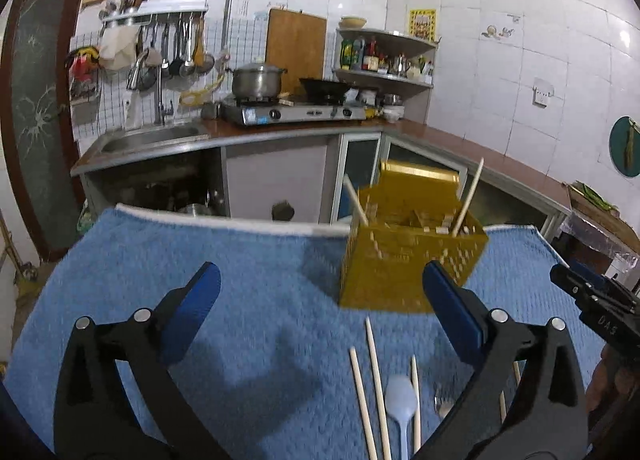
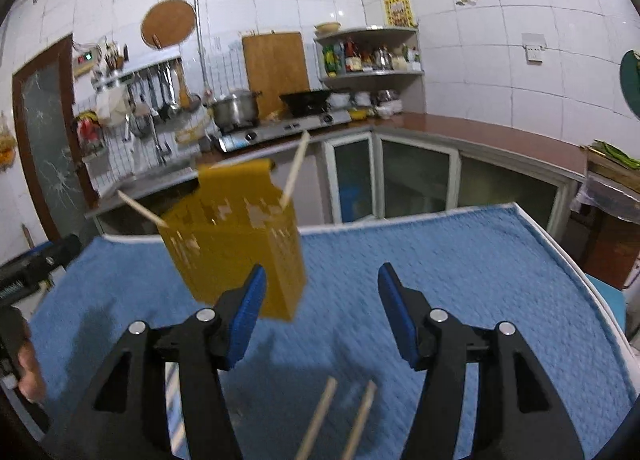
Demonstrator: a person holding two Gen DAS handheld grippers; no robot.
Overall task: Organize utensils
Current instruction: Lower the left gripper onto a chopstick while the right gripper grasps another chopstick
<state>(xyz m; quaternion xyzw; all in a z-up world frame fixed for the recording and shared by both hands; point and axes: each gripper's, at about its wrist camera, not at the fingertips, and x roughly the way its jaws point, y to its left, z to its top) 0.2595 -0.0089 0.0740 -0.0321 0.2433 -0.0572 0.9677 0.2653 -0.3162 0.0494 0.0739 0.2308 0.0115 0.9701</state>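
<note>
1. While both claws are held above the blue towel, the left claw is seen wide open, with nothing between its blue pads.
2. The right claw is seen wide open too, and nothing is held by it.
3. Two chopsticks are laid flat on the towel just below the right claw.
4. More chopsticks and a white plastic spoon are laid side by side near the left claw's right finger.
5. Past the claws, a yellow holder with small holes is stood on the towel-covered tabletop.
6. Two chopsticks are stuck in the holder, tilted apart.
7. A kitchen sink and a stove are seen far behind.
</note>
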